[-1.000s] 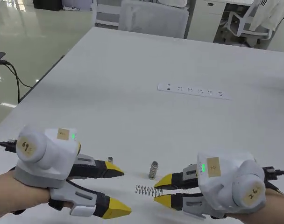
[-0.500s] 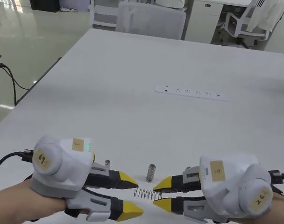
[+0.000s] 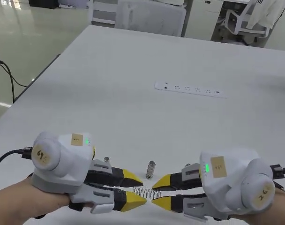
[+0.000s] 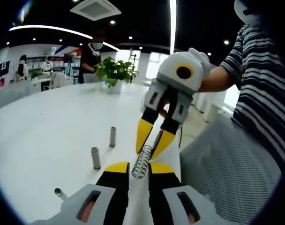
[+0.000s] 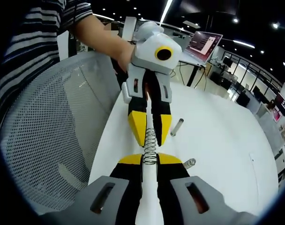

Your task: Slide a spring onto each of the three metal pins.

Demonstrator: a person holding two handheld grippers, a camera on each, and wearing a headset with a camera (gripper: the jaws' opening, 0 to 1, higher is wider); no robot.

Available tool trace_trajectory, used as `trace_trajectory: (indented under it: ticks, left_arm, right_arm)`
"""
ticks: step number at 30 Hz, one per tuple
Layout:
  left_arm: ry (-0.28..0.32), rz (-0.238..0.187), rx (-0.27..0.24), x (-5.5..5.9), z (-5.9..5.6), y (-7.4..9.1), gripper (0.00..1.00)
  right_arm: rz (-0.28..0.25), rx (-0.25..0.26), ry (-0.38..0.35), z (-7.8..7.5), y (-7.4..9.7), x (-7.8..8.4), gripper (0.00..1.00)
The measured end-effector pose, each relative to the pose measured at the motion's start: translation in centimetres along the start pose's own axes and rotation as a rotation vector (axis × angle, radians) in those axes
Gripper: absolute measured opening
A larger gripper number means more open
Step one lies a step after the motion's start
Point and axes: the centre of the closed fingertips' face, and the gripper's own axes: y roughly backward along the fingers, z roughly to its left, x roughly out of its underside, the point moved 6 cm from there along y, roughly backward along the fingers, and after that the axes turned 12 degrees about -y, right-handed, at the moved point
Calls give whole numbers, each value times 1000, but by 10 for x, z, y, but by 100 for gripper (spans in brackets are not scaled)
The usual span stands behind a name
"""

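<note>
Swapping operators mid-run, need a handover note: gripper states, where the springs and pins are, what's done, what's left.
Left gripper: jaws flank one end of the loose spring; cannot tell if clamped.
Right gripper: jaws flank the spring's other end; same doubt.
Pins, in the left gripper view: near pin, middle pin, far pin, all beside the grippers.
Done: middle pin looks to carry a spring; the other two are too small to tell.
Left: get the loose spring onto a bare pin, then check the rest.

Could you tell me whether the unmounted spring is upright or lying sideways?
Sideways: the spring spans between the left tongs and right tongs, an end in each.
</note>
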Motion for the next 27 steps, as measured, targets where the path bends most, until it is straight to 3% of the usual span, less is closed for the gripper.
trace_trajectory:
  ticks: [12,15,18,20,27]
  left_arm:
    - [-44,-17,30,-2,-5,-1,5]
    - [-40,-22,41,-3,-6,-2,4]
    - [-38,-18,60,-3,-8,-3,3]
    - [-38,-12,62,-1,-7,-4,3]
    - [-45,-15,75,-4,-5,-6,2]
  right_arm:
    - [-3,5,-31,2,2,3,8]
    - [-11,12,-70,2,3,3,8]
    - [-33,37,-104,-2,6,4,16]
    - [-40,35,-114,-3,8,5,12]
    - [-11,26,-112,0,8,12,13]
